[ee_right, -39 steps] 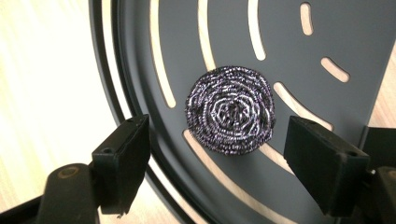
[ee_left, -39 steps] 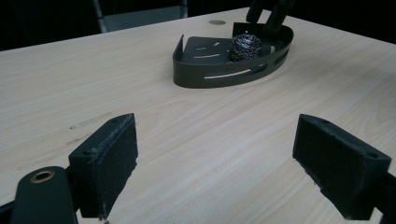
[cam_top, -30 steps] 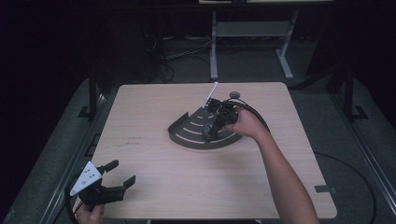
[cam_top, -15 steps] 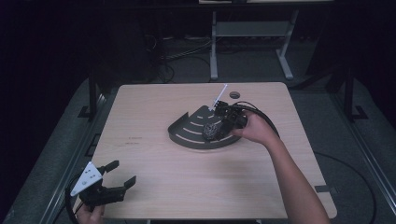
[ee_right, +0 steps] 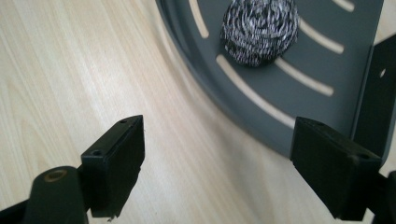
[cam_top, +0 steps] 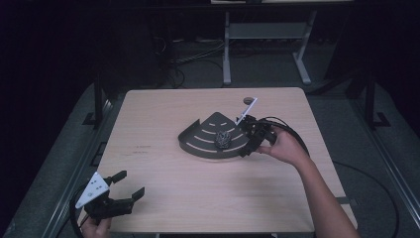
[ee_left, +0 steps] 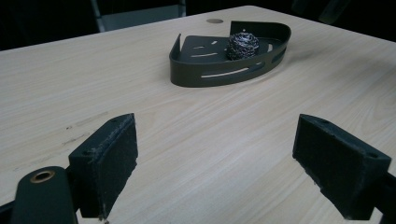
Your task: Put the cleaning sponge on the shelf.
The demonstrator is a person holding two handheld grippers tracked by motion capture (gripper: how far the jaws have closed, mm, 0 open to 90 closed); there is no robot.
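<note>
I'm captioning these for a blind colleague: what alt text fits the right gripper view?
A steel-wool scouring ball lies in a dark grey, slotted, fan-shaped metal tray on a light wooden table. The right gripper hovers open, one black jaw over the wood, the other over the tray's edge.

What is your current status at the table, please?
Both grippers, left and right, open, empty. Steel-wool scrubber ball inside dark quarter-round slotted metal tray. Nothing blocking.

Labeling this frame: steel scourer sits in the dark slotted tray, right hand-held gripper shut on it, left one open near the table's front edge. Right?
One error: the right hand-held gripper is open, jaws apart at the tray's rim, as the right gripper view shows. The scourer lies free in the tray; the left hand-held gripper is open.
</note>
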